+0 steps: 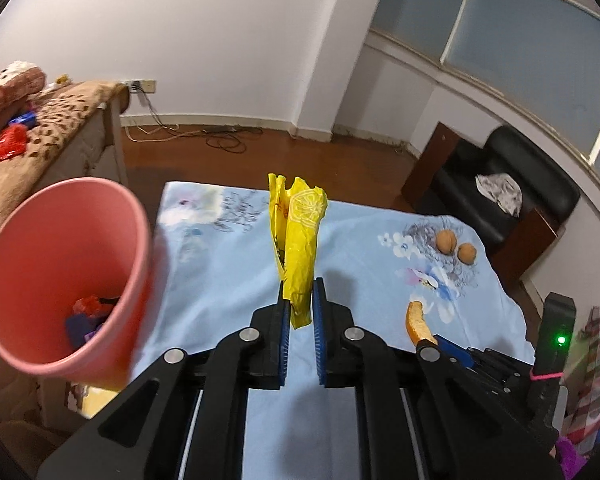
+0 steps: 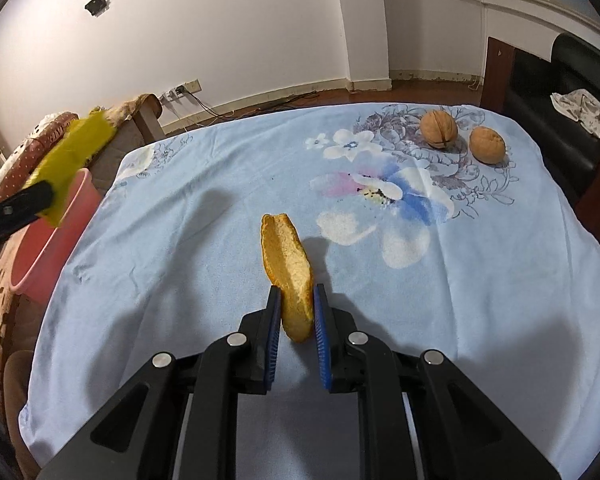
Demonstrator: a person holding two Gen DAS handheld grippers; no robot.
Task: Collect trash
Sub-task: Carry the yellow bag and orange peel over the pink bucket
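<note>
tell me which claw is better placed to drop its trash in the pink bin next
Left. The left claw is shut on the yellow wrapper, lifted off the cloth, with the pink bin open right beside it. The right claw grips the orange peel over mid-table, farther from the bin.

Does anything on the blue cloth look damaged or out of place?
One walnut shows a dark crack down its shell; the other walnut beside it looks whole. Both lie loose on the cloth, not in the pink bin.

two walnuts (image 2: 439, 128) (image 2: 487, 145), one yellow wrapper (image 1: 300, 240), one orange peel (image 2: 290, 276), one pink bin (image 1: 60, 272)
</note>
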